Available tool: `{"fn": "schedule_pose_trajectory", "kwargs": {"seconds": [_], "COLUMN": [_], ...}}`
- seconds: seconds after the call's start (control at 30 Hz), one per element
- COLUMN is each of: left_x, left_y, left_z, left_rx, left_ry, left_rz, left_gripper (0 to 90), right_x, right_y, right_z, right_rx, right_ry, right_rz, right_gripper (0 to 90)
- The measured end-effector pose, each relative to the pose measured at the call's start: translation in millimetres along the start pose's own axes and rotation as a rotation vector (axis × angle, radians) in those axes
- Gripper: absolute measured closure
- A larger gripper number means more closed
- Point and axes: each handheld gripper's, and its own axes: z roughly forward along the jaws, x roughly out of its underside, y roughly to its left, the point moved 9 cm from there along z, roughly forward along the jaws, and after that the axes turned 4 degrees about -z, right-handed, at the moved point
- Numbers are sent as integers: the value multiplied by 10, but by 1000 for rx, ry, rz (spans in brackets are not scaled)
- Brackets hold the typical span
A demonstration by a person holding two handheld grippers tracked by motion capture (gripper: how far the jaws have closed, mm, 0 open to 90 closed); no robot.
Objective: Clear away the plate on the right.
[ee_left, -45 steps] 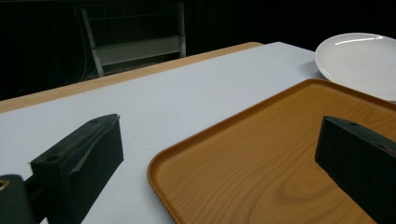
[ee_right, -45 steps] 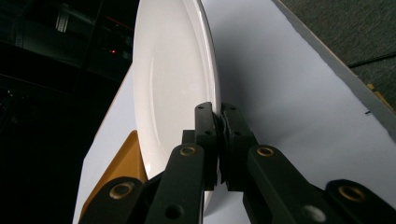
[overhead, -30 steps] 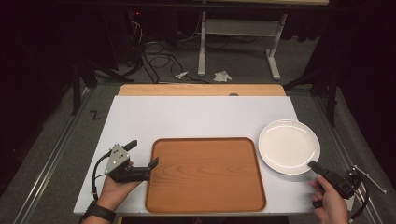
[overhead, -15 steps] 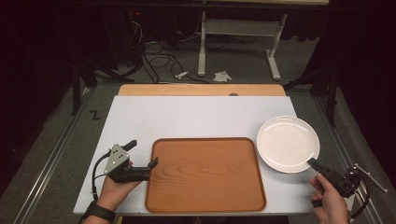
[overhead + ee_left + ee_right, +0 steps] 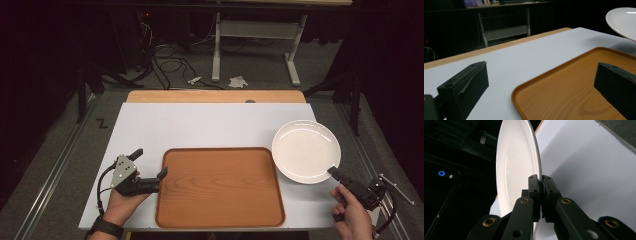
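Your right gripper (image 5: 540, 178) pinches a glossy white plate (image 5: 516, 157), smooth like glazed ceramic, with soft reflections across its bowl. Its jaws look like matt black plastic with brass-coloured rivets. Just left of the plate lies a tray (image 5: 220, 186) with a smooth, satin wood-grain finish. Under the tray, the table (image 5: 200, 125) wears a matt white sheet; beyond it runs a bare wooden edge.

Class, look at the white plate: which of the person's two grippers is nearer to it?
Right. The right gripper is clamped on the white plate at its near rim. The left gripper sits across the table, jaws open at the wooden tray's left edge.
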Motion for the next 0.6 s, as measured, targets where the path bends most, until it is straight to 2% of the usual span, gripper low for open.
{"fn": "schedule_pose_trajectory", "kwargs": {"seconds": [0.4, 0.6], "left_x": [21, 11], "left_y": [0, 3], "left_z": [11, 2], "left_rx": [7, 8], "left_ry": [9, 3], "left_rz": [-10, -14], "left_gripper": [0, 0], "right_x": [100, 169], "right_y": [143, 212], "right_z": [56, 92], "right_rx": [-29, -51], "right_ry": [35, 64], "right_rz": [-31, -25], "right_gripper": [899, 899]}}
